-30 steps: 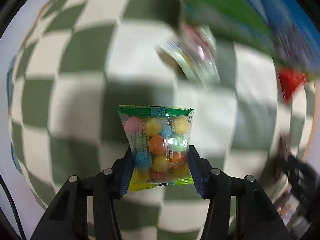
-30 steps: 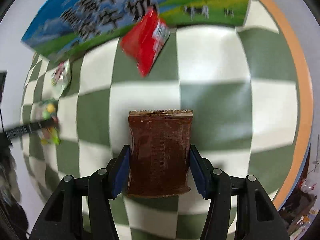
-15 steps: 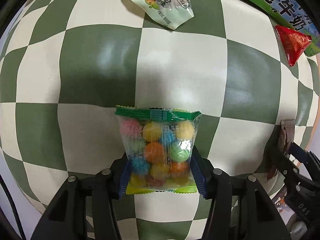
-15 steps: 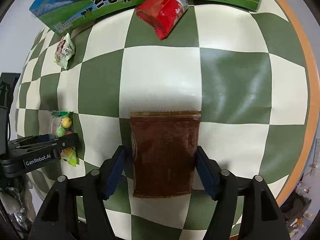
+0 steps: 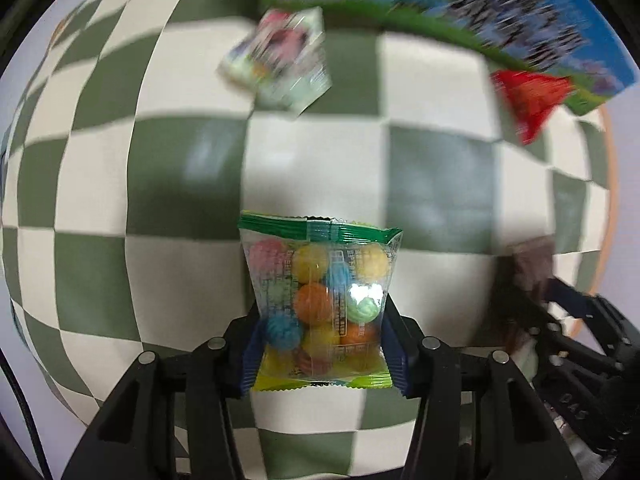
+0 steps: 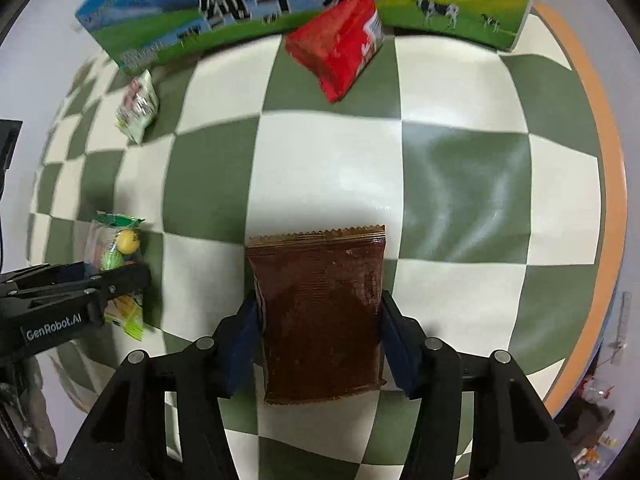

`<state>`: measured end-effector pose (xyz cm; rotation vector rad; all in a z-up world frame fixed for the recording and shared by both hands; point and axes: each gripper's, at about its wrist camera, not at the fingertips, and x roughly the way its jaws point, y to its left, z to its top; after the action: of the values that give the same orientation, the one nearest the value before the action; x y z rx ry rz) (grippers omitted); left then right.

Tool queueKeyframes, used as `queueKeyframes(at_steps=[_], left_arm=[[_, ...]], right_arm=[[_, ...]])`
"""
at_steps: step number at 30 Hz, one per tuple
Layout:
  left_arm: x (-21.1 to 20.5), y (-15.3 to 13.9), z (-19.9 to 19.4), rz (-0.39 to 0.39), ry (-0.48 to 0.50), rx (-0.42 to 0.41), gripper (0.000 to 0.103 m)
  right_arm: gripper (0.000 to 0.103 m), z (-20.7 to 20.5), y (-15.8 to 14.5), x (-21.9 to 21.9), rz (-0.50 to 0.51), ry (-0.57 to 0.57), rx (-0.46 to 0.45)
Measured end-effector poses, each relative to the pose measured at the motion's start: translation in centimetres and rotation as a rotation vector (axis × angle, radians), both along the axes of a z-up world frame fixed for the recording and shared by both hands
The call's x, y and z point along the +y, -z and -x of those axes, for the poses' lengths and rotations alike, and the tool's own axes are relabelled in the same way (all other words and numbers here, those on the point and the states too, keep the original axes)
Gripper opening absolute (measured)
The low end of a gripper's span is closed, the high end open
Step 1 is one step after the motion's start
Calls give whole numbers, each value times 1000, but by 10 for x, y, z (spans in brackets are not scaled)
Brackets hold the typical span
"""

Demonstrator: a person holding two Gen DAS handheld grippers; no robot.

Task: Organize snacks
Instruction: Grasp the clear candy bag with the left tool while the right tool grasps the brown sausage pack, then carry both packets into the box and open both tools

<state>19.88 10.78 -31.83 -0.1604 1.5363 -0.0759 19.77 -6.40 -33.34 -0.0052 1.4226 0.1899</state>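
Carry step in hand: left tongs (image 5: 322, 344) closing on the candy bag (image 5: 320, 304); right tongs (image 6: 318, 336) closing on the brown packet (image 6: 320, 312). Next move likely calls for placement beside the milk carton (image 6: 280, 8).

Rt gripper (image 6: 318, 338) pointing down at green/white checkered cloth (image 6: 460, 184), jaws closing w/ brown snack pkt (image 6: 320, 312) between blue pads (image 6: 242, 334), pads against pkt's two sides. Pkt flat, serrated top edge away from cam. Far end: milk carton box (image 6: 168, 12) w/ cows + meadow print, lying on its side. Red pkt (image 6: 340, 48) leaning on box front. Small pale pkt (image 6: 137, 106) near box's left corner. At left, lt gripper (image 6: 80, 292) clamped on clear candy-ball bag (image 6: 114, 248), green top seal. Orange table rim (image 6: 612, 184) at right.
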Motion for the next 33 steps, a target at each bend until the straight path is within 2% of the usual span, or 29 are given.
queueKeyframes(at_steps=[4,10,11,15,19,26,30,31,33], left_arm=[[-24,-57,-17,71,41,-100,48],[-49,-146,-67,199,76,-224,48],[-53,-160,-80,214,81,-240,48],[-67,-189,-132,224,95,-282,48],[-80,-174,-189,227,83,-222,48],[-82,-121,-246,194,50,-78,48],[-83,-96,-254,204,43,-24,48],[-84,-92,-255,205,42,-12,49],[-83,-85,-256,198,40,4,50]], right_arm=[[59,-2,-40,-32,-72,20,-43],[59,-40,-146,-55,-160,45,-203],[59,-48,-151,-55,-167,47,-221],[59,-92,-205,-70,-178,53,-313],[59,-146,-223,-80,-119,47,-344],[59,-227,-189,-85,-78,48,-246],[60,-242,-159,-79,-70,65,-196],[62,-245,-153,-80,-70,78,-183],[76,-251,-142,-82,-56,101,-151]])
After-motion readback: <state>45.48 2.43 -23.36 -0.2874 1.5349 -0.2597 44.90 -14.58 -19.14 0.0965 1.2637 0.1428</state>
